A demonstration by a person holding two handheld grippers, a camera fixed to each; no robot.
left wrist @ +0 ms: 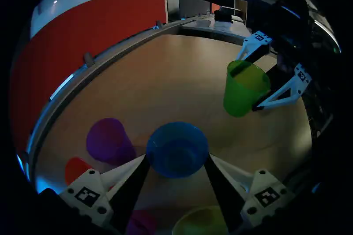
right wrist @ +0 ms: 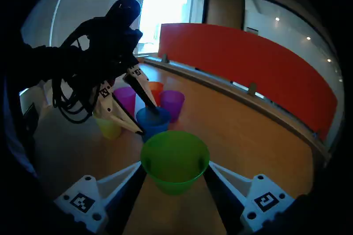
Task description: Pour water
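**Two cups gripped, mouths up, not yet brought together**

- Left gripper (left wrist: 177, 158): partly closed, both fingers pressing the sides of the blue cup (left wrist: 177, 147). The cup is upright, with its mouth towards the camera. Water level inside cannot be told.
- Right gripper (right wrist: 175, 166): partly closed, both fingers on the green cup (right wrist: 175, 155). This cup is also upright with an open mouth. The inside looks bare, though the light is poor.
- Table (left wrist: 185, 72): wooden. The spare cups are grouped beside the blue cup: a purple cup (left wrist: 108, 140) just beside it, an orange cup (left wrist: 75, 169) further out, and a yellow cup (right wrist: 108, 128) on the far side in the right gripper view.

Key relation: in the left gripper view the green cup lies ahead and to the right of the blue cup, well apart from it. In the right gripper view the blue cup sits just beyond the green rim, slightly left of centre. The two long axes are both near vertical.

Judgement: pouring has not started. One rim must first be brought over the other mouth, then tipped towards it. Which cup is the source cannot be told. The crowded spare cups are a knock risk on the left side.
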